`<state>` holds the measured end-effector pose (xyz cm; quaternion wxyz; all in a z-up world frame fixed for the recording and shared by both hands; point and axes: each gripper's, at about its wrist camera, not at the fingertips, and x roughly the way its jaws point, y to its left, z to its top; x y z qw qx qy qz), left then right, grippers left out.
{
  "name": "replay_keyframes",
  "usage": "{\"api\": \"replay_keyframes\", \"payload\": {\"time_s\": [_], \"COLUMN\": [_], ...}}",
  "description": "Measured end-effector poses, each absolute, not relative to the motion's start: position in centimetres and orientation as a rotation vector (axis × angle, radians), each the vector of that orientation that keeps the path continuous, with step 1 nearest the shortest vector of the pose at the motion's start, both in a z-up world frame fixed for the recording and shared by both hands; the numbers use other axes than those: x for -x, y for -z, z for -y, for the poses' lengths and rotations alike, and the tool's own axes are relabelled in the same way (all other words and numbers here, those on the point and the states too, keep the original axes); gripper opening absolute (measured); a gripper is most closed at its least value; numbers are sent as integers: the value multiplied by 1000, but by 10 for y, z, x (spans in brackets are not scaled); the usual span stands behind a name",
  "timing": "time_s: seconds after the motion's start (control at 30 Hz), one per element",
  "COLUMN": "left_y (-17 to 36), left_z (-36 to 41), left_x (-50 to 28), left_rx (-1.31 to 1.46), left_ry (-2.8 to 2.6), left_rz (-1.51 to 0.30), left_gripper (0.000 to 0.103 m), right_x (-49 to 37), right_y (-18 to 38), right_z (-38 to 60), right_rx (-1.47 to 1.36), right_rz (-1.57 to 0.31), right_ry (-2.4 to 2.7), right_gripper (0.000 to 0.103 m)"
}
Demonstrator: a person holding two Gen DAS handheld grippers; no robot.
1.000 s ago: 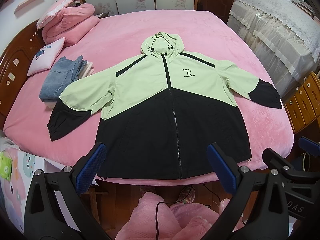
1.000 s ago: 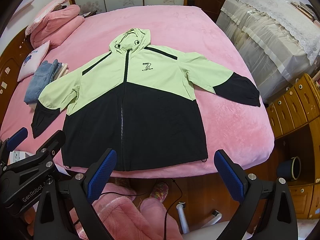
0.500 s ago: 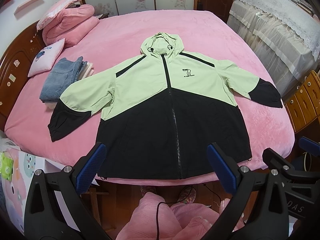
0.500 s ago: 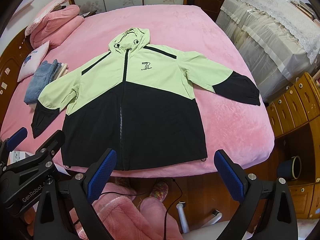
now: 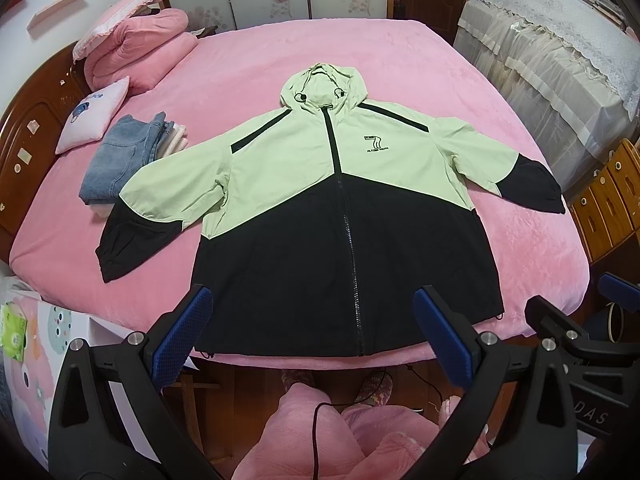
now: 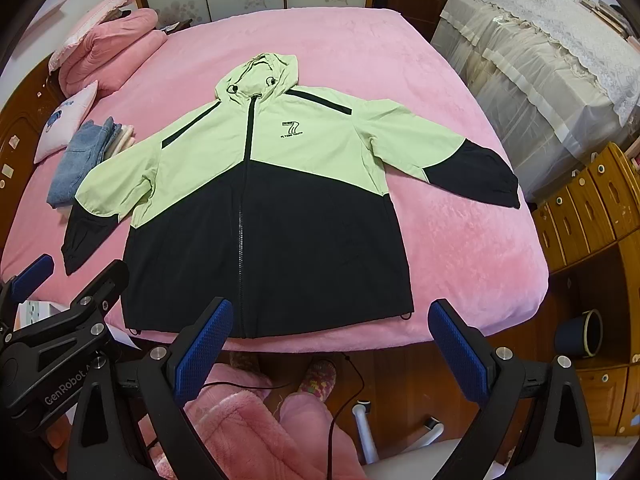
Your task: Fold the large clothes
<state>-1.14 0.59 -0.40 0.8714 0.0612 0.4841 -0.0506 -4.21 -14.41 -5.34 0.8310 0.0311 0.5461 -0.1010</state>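
A hooded jacket [image 5: 344, 200], light green above and black below, lies flat and zipped on the pink bed [image 5: 280, 52], sleeves spread, hem at the near edge. It also shows in the right wrist view [image 6: 264, 200]. My left gripper [image 5: 316, 332] is open and empty, held off the bed's near edge, just short of the hem. My right gripper [image 6: 332, 340] is open and empty, also in front of the hem. Each gripper shows at the edge of the other's view.
A stack of folded jeans [image 5: 120, 156] and light clothes lies left of the jacket's sleeve. A small pillow [image 5: 94, 114] and a folded pink quilt [image 5: 136, 52] sit at the headboard. A lace-covered table [image 6: 540, 60] and wooden drawers [image 6: 592, 208] stand to the right.
Both views have shifted very slightly; the jacket and both grippers stay as they were.
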Motion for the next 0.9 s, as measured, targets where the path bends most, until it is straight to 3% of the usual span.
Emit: {"api": "replay_keyframes", "payload": {"time_s": [0.9], "left_y": [9], "left_z": [-15], "left_x": [17], "left_rx": [-74], "left_ry": [89], "left_rz": [-1055], "left_gripper": [99], "right_x": [45], "right_y": [57], "right_z": [138], "right_rx": [-8], "right_rz": [-1130], "right_ry": [190], "right_gripper": [99]}}
